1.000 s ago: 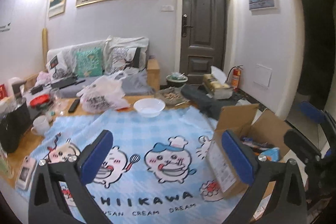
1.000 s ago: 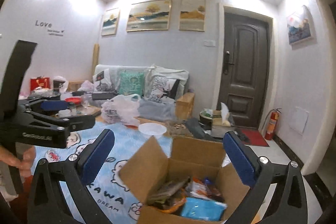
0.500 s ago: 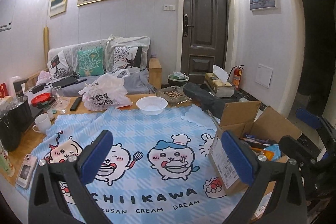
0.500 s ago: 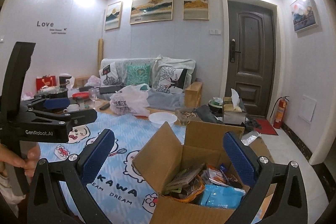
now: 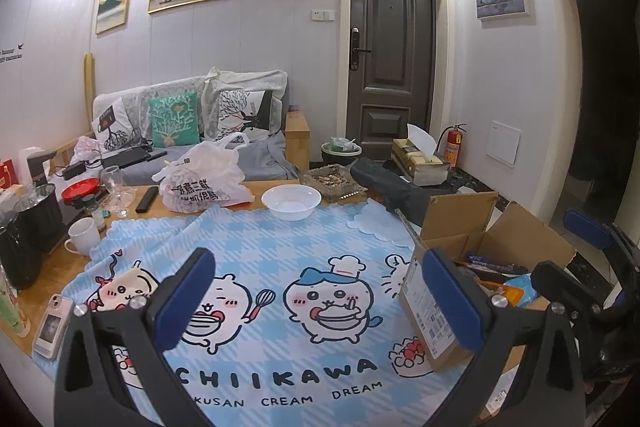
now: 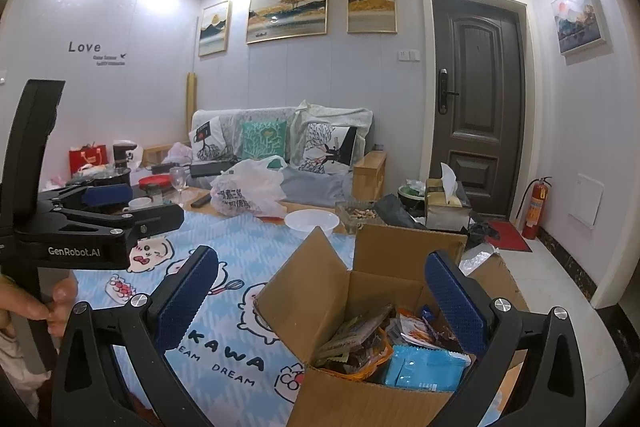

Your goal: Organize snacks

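Living-room counter carries a cardboard box of snacks at its right edge. Left tool and right tool: spread, empty. Risk: crinkly packets slipping; upright flaps snagging fingers.

right gripper | nearer cardboard box | left gripper raised

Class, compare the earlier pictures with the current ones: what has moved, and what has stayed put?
Both cameras drew back and tilted down slightly; the cardboard box now shows more of its snack packets. Left gripper and right gripper remain open and empty. The white bowl and tablecloth are unmoved.
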The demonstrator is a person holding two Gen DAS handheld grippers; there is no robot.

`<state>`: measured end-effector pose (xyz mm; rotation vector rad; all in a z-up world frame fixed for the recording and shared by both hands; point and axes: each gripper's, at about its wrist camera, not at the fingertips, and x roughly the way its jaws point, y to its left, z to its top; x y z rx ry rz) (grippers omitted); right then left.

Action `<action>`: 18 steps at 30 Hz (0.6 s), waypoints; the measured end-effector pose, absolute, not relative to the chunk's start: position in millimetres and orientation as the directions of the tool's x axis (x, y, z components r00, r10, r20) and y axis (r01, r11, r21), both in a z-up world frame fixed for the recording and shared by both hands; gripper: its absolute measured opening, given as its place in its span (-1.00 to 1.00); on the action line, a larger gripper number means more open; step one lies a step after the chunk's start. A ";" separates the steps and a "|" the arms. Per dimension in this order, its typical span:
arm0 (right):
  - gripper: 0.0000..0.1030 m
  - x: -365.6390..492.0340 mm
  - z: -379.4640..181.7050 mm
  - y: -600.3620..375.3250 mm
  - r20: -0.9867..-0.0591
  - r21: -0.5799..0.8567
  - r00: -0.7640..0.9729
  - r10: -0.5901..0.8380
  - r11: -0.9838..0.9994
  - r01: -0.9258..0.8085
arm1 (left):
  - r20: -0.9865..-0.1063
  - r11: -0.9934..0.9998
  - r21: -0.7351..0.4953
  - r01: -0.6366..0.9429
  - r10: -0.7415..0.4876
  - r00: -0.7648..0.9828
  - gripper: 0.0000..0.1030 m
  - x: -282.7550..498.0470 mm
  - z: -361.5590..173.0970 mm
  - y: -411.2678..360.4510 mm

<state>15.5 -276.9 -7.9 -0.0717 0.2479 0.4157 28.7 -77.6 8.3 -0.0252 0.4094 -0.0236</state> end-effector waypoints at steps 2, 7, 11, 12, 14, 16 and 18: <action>1.00 15.3 -8.6 -277.0 -0.252 -0.019 0.886 0.390 0.913 -0.408 | -0.397 0.999 -0.032 0.016 -0.028 0.917 0.99 28.3 8.1 -77.2; 1.00 15.8 -8.7 -276.7 -0.253 -0.020 0.884 0.393 0.911 -0.411 | -0.402 0.999 -0.031 0.011 -0.022 0.915 0.99 28.9 9.3 -75.4; 1.00 14.9 -11.3 -275.5 -0.253 -0.018 0.884 0.394 0.911 -0.411 | -0.402 1.000 -0.030 0.005 -0.017 0.915 0.99 28.8 10.3 -73.6; 1.00 15.0 -10.7 -275.6 -0.254 -0.018 0.884 0.393 0.912 -0.411 | -0.402 1.000 -0.030 0.005 -0.016 0.916 0.99 28.7 10.5 -73.3; 1.00 14.9 -11.1 -275.4 -0.254 -0.018 0.884 0.393 0.911 -0.411 | -0.405 1.000 -0.029 0.003 -0.014 0.914 0.99 29.8 10.9 -73.4; 1.00 15.0 -10.4 -275.6 -0.255 -0.019 0.884 0.392 0.912 -0.410 | -0.407 1.000 -0.026 0.002 -0.012 0.913 0.99 30.5 10.1 -73.5; 1.00 14.0 -14.4 -274.0 -0.257 -0.019 0.883 0.392 0.912 -0.410 | -0.409 1.000 -0.025 0.002 -0.012 0.912 0.99 31.0 9.3 -73.3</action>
